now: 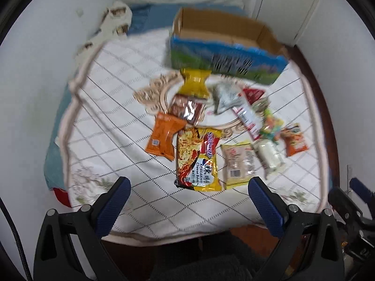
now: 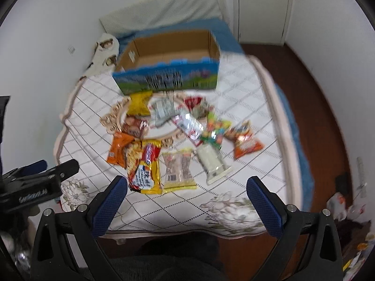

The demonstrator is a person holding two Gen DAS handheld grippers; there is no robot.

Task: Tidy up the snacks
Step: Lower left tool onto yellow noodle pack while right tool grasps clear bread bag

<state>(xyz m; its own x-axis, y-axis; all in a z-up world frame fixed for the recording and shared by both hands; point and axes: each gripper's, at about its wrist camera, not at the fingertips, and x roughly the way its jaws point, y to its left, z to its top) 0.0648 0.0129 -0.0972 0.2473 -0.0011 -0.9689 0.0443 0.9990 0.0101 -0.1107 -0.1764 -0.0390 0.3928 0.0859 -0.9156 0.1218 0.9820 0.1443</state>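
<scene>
Several snack packets lie on a white quilted cloth (image 1: 117, 121). A yellow and red noodle packet (image 1: 198, 159) (image 2: 145, 166) is nearest. Beside it are an orange packet (image 1: 164, 137) (image 2: 117, 151), a pale yellow packet (image 1: 239, 161) (image 2: 178, 167) and a white packet (image 1: 269, 154) (image 2: 213, 161). An open cardboard box (image 1: 225, 46) (image 2: 168, 68) with a blue and green front stands behind them, empty. My left gripper (image 1: 189, 187) is open above the cloth's near edge. My right gripper (image 2: 187, 187) is open too, holding nothing.
A yellow packet (image 1: 194, 83), a brown packet (image 1: 187, 110), a silver packet (image 1: 225, 97), a colourful candy bag (image 2: 214, 128) and an orange chip bag (image 2: 246, 144) lie farther back. White walls flank the bed. A door (image 2: 260, 7) and brown floor (image 2: 316, 93) are at right.
</scene>
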